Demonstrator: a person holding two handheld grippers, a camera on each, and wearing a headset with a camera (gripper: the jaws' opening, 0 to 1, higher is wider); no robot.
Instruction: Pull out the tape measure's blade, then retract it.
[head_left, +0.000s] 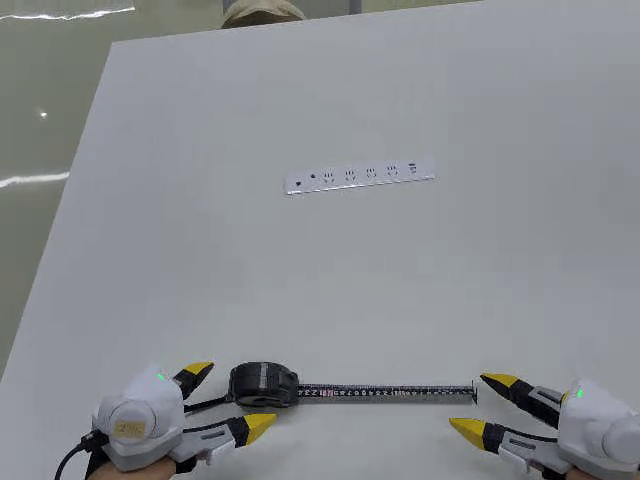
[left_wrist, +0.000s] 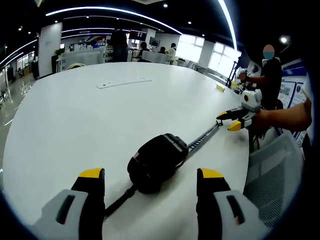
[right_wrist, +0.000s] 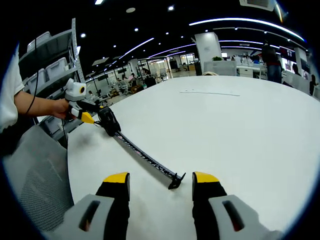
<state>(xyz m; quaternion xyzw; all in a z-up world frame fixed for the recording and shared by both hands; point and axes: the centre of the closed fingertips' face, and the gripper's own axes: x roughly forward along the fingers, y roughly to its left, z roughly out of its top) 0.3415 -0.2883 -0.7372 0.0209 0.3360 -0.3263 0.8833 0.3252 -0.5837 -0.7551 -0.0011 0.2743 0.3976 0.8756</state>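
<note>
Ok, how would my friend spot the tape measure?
Find the big white table, then its near edge. Between the left tongs and right tongs lies the tape measure. It's black, its blade pulled out flat, unlike the white power strip farther back.

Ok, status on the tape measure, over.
Both open: left claw behind tape measure case, right claw at blade hook. Blade out, flat on table. Nothing blocking.

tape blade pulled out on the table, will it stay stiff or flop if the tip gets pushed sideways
It would probably bow sideways rather than swing as one piece: the blade is a long thin strip lying flat on the table. The case looks chunky, so it likely stays put and anchors that end.
</note>
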